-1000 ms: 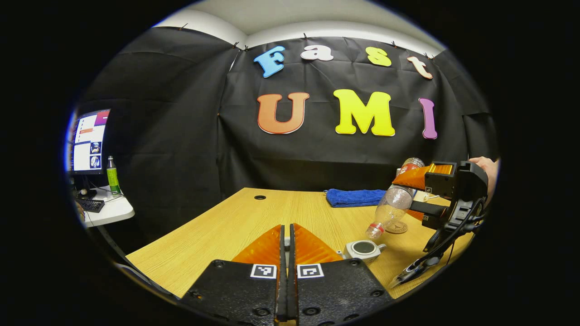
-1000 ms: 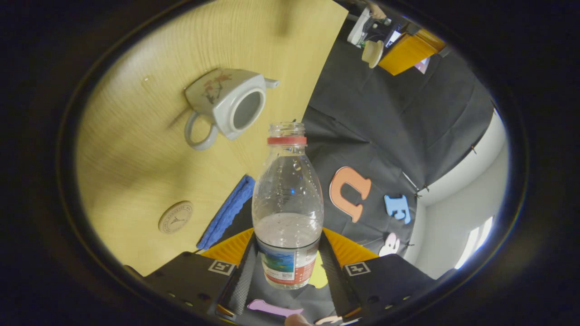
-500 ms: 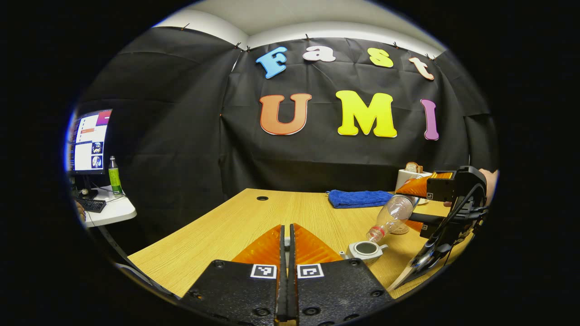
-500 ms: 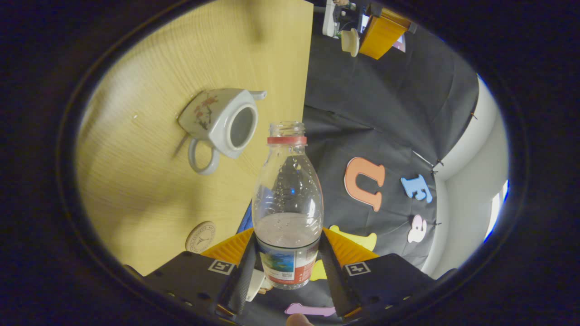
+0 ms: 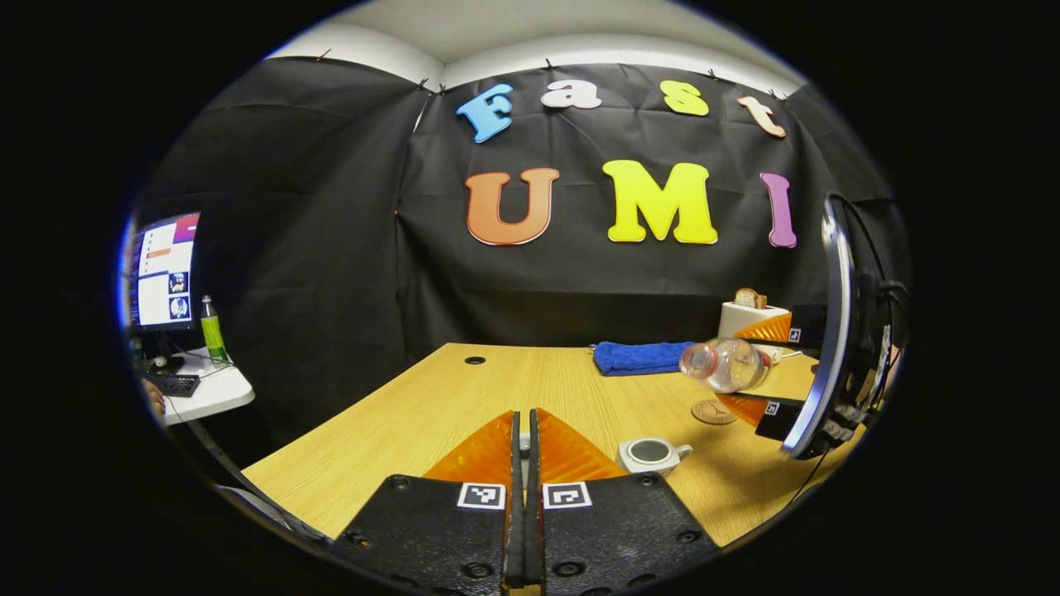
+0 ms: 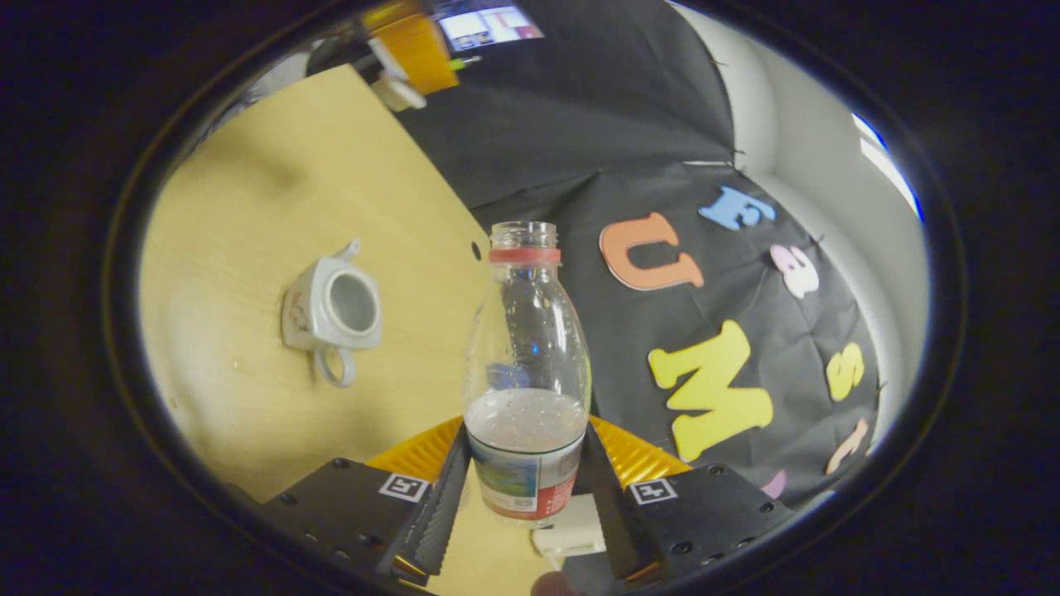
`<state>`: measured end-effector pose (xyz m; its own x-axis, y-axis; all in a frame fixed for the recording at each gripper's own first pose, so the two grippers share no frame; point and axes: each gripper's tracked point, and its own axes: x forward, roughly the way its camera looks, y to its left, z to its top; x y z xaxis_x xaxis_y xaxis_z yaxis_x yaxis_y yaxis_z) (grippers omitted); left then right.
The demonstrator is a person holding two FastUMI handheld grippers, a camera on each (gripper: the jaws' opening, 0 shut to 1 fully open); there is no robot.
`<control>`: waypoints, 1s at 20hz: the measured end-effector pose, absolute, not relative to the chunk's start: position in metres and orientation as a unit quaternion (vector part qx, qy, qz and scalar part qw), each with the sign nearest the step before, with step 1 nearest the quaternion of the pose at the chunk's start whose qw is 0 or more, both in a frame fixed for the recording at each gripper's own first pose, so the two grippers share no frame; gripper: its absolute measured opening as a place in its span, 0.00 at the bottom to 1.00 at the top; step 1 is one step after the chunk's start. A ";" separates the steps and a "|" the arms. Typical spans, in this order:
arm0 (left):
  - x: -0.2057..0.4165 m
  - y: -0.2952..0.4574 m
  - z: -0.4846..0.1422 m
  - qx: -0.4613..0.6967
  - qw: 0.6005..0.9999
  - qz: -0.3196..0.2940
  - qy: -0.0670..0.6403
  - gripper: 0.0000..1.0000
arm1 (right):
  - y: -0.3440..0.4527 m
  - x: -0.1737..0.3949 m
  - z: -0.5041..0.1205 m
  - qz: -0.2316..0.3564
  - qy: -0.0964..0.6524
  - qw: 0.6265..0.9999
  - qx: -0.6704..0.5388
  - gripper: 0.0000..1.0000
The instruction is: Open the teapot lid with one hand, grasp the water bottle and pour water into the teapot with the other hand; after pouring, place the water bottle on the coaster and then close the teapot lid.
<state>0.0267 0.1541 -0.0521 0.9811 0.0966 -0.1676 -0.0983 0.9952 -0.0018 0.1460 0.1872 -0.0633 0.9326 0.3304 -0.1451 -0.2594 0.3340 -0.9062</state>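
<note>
Pale wood-grain laminate forms the long table (image 5: 431, 414) on which everything stands, and black cloth is hung behind it as the booth wall (image 5: 331, 248). A folded blue towel (image 5: 638, 358) is laid at the far edge of the table, and a white toaster with a slice of bread in it (image 5: 745, 313) is seen to its right. The right gripper (image 6: 525, 480) is held above the right part of the table, and its two fingers are pressed against the sides of the clear plastic water bottle with a red neck ring (image 6: 527, 372), which carries no cap and holds a little water near its labelled base. In the left gripper view this bottle (image 5: 722, 364) is seen tipped over, its mouth turned leftward, well above the table. The left gripper (image 5: 522, 447) is kept low at the near edge, with its fingers brought together and only a thin slit between them; nothing can be made out in that slit. The small white ceramic teapot (image 5: 650, 454) is found just right of it, lidless, its opening (image 6: 351, 303) exposed. A round brown coaster (image 5: 714, 411) lies beyond the teapot, apart from it.
</note>
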 end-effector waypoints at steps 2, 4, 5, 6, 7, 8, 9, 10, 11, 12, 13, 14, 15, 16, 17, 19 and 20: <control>0.029 0.140 -0.047 -0.003 0.996 0.042 0.081 0.03 | 0.178 0.147 -0.054 0.190 -0.013 0.867 -0.460 0.75; 0.031 0.127 -0.046 0.005 0.996 0.036 0.080 0.03 | 0.168 0.149 -0.041 0.196 -0.003 0.905 -0.377 0.75; 0.030 0.122 -0.044 0.008 0.996 0.032 0.080 0.03 | 0.162 0.154 -0.034 0.194 -0.004 0.920 -0.341 0.74; 0.030 0.117 -0.043 0.010 0.997 0.029 0.078 0.03 | 0.153 0.154 -0.030 0.195 -0.005 0.931 -0.308 0.72; 0.031 0.112 -0.043 0.011 0.997 0.026 0.075 0.03 | 0.146 0.158 -0.027 0.195 -0.003 0.941 -0.275 0.74; 0.031 0.106 -0.042 0.015 0.997 0.022 0.073 0.03 | 0.138 0.165 -0.025 0.196 0.005 0.951 -0.240 0.74; 0.030 0.104 -0.042 0.019 0.997 0.020 0.070 0.03 | 0.133 0.173 -0.026 0.199 0.015 0.960 -0.196 0.72; 0.029 0.103 -0.042 0.021 0.997 0.020 0.069 0.03 | 0.128 0.183 -0.029 0.204 0.028 0.967 -0.148 0.75; 0.029 0.102 -0.043 0.020 0.997 0.020 0.070 0.03 | 0.125 0.193 -0.034 0.207 0.042 0.972 -0.102 0.74; 0.028 0.102 -0.044 0.018 0.997 0.020 0.071 0.03 | 0.122 0.201 -0.041 0.207 0.056 0.975 -0.064 0.73; 0.026 0.103 -0.045 0.016 0.997 0.021 0.073 0.03 | 0.119 0.210 -0.046 0.205 0.068 0.976 -0.038 0.72; 0.026 0.104 -0.047 0.015 0.997 0.024 0.075 0.03 | 0.119 0.220 -0.053 0.208 0.080 0.974 -0.024 0.72; 0.025 0.108 -0.048 0.014 0.997 0.025 0.076 0.03 | 0.120 0.227 -0.062 0.211 0.096 0.973 -0.019 0.72; 0.026 0.109 -0.050 0.015 0.996 0.027 0.078 0.03 | 0.122 0.236 -0.069 0.213 0.105 0.971 -0.020 0.72; 0.025 0.111 -0.052 0.016 0.996 0.030 0.080 0.03 | 0.124 0.242 -0.074 0.213 0.110 0.971 -0.026 0.72; 0.024 0.117 -0.058 0.017 0.996 0.035 0.086 0.03 | 0.127 0.247 -0.081 0.208 0.112 0.971 -0.029 0.72; 0.024 0.119 -0.059 0.016 0.995 0.036 0.088 0.03 | 0.128 0.250 -0.084 0.206 0.112 0.972 -0.030 0.72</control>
<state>0.0243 0.1190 -0.0591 0.9820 0.0741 -0.1737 -0.0686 0.9969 0.0374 0.2498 0.1275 -0.0838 0.8900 0.3936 -0.2301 -0.4068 0.9134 -0.0112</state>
